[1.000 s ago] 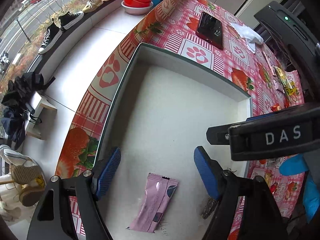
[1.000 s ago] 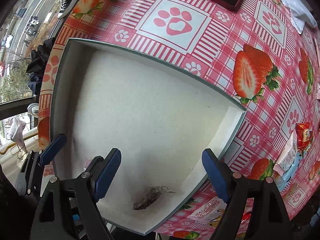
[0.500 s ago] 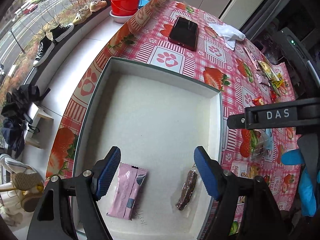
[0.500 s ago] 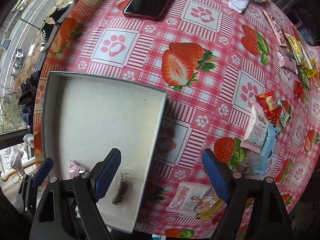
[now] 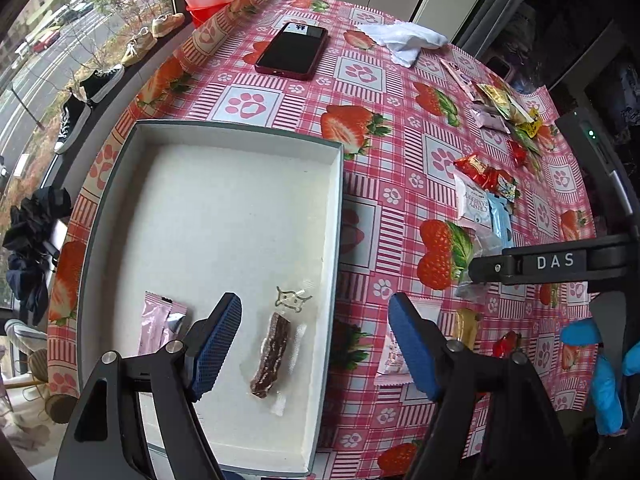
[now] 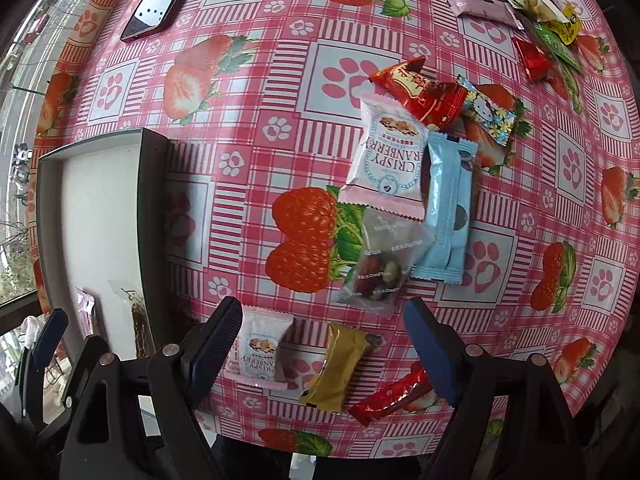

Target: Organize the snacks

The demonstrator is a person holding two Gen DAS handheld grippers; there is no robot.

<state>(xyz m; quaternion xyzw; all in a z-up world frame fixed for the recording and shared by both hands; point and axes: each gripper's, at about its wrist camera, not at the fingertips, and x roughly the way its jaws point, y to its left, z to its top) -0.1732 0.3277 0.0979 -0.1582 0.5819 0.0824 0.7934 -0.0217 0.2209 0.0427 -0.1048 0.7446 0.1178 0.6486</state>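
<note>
While both the left gripper [image 5: 316, 344] and right gripper [image 6: 324, 352] gape empty, one finger hides part of the pink packet [image 5: 154, 322].

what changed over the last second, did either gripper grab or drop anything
Both grippers pulled back and swung right, away from the box: the right gripper went from over the box floor to above the loose snacks on the tablecloth. Neither took hold of or released anything; the left gripper is open too. The pink packet and brown bar stayed in the box.
</note>
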